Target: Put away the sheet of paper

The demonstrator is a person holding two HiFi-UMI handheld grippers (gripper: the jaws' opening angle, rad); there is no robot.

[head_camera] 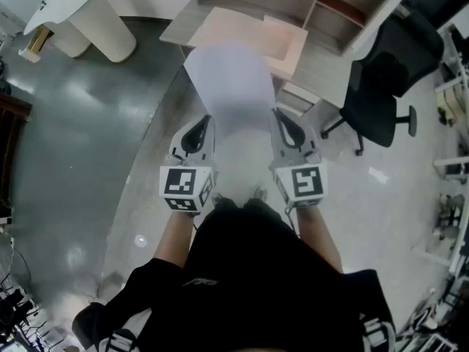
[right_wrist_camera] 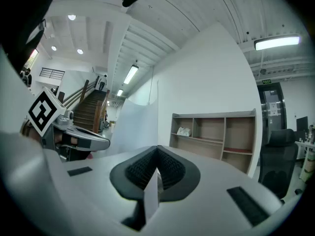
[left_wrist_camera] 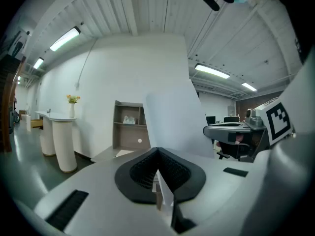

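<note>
I hold a white sheet of paper point(head_camera: 231, 86) in the air between both grippers, and it reaches forward toward a desk. My left gripper point(head_camera: 199, 127) is shut on the sheet's left near edge. My right gripper point(head_camera: 283, 123) is shut on its right near edge. In the left gripper view the paper point(left_wrist_camera: 172, 124) rises to the right of the closed left gripper point(left_wrist_camera: 157, 154), with its edge pinched between the black pads. The right gripper view has the paper point(right_wrist_camera: 138, 127) curving up to the left of the closed right gripper point(right_wrist_camera: 157, 151), again pinched in the pads.
A light wooden desk point(head_camera: 220, 20) with an open shelf unit point(head_camera: 322, 2) stands straight ahead. A black office chair point(head_camera: 381, 86) is at its right. A white round pedestal table point(head_camera: 88, 17) is at the far left. The floor is glossy grey.
</note>
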